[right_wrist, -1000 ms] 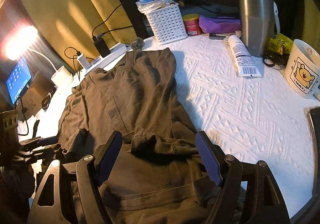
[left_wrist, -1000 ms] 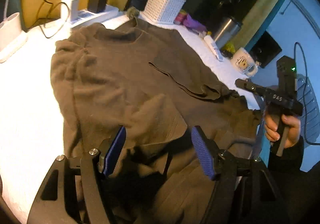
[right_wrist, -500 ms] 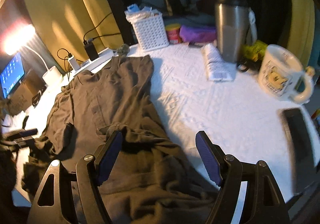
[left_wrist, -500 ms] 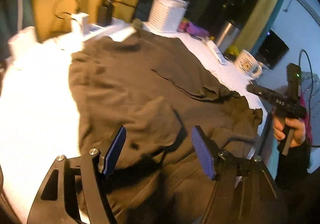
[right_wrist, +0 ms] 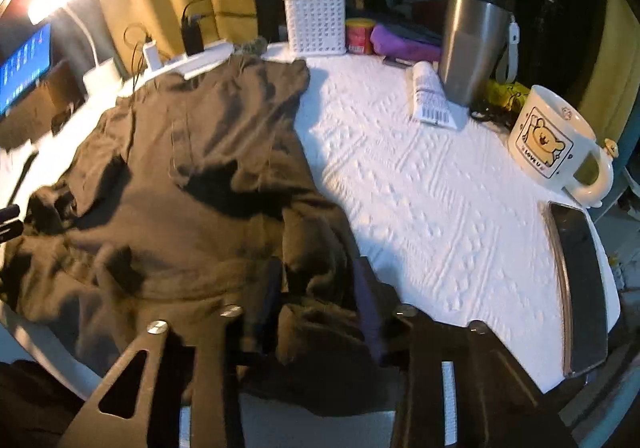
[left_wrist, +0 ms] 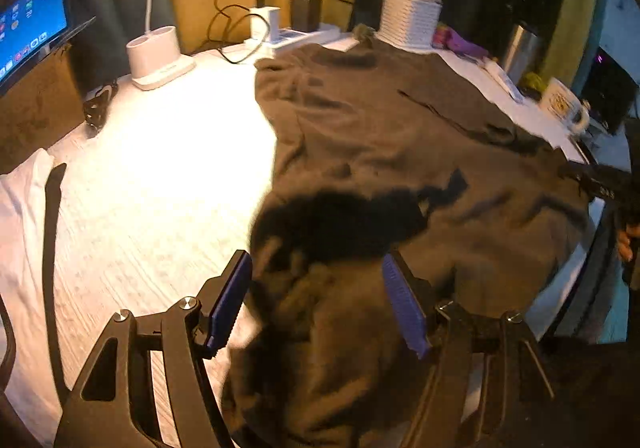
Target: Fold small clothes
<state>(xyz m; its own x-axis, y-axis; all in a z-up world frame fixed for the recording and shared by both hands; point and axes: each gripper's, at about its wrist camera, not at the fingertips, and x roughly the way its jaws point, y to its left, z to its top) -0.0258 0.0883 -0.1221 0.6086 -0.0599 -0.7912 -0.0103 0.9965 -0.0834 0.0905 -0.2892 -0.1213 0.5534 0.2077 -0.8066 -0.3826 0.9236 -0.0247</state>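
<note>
Nearest in the left wrist view, the left tongs [left_wrist: 316, 302] stand wide apart, their blue pads on either side of the near hem of a dark brown cotton T-shirt [left_wrist: 384, 152] without pressing it. In the right wrist view, the right tongs [right_wrist: 316, 288] are closed partway around a raised bunch of the same shirt [right_wrist: 192, 184] at its near right corner; the cloth fills the gap between the pads, though blur hides whether they pinch it firmly.

The shirt lies spread and wrinkled on the white textured counter [right_wrist: 432, 208], its long axis running away from both cameras, hem near, neckline pointing to the far edge. Its right sleeve is folded inward over the body.

Right of the shirt, a dark phone [right_wrist: 580, 280] lies near the edge; beyond it stand a white bear-print mug [right_wrist: 548, 140] and a steel tumbler [right_wrist: 472, 44]. At the far edge stands a white plastic lattice basket [right_wrist: 316, 22].
</note>
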